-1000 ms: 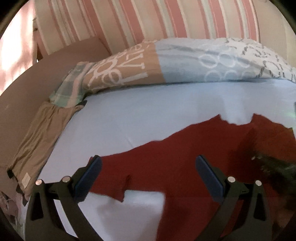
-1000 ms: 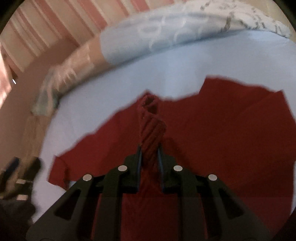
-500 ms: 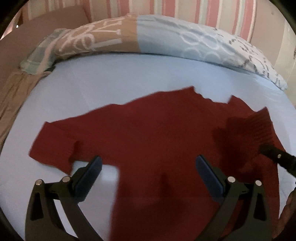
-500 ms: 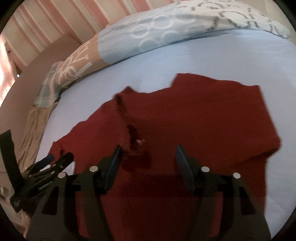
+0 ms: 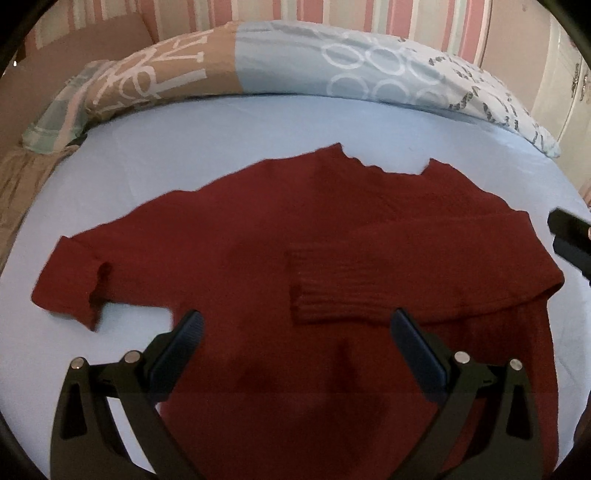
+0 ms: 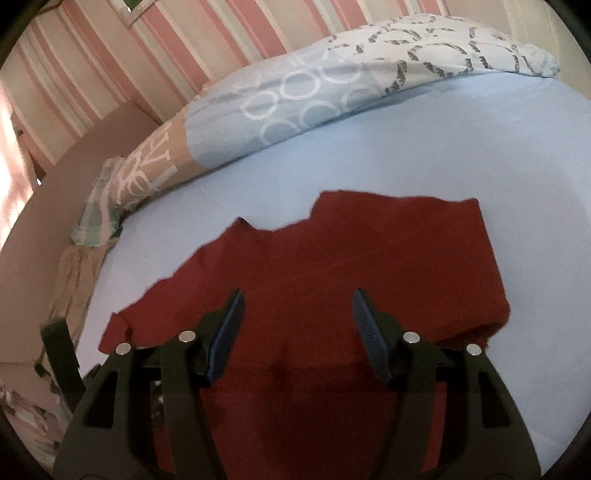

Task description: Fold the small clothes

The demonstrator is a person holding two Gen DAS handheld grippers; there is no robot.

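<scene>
A dark red sweater [image 5: 332,229] lies flat on the light blue bed sheet [image 5: 221,133]. Its right sleeve is folded across the chest, with the ribbed cuff [image 5: 325,291] near the middle. The other sleeve stretches out left, ending in a cuff [image 5: 70,284]. My left gripper [image 5: 295,326] hovers open over the sweater's lower body with nothing between its pads. My right gripper [image 6: 297,301] is open above the sweater [image 6: 369,258], and its tip [image 5: 570,236] shows at the right edge of the left wrist view.
A rolled patterned duvet [image 5: 332,70] runs along the far side of the bed under a pink striped wall [image 5: 295,14]. A beige cloth [image 5: 18,184] hangs at the bed's left edge. Bare sheet surrounds the sweater.
My right gripper opened and let go of the sleeve, which now lies folded across the chest; it drew back to the right. My left gripper sank toward the sweater and tilted down.
</scene>
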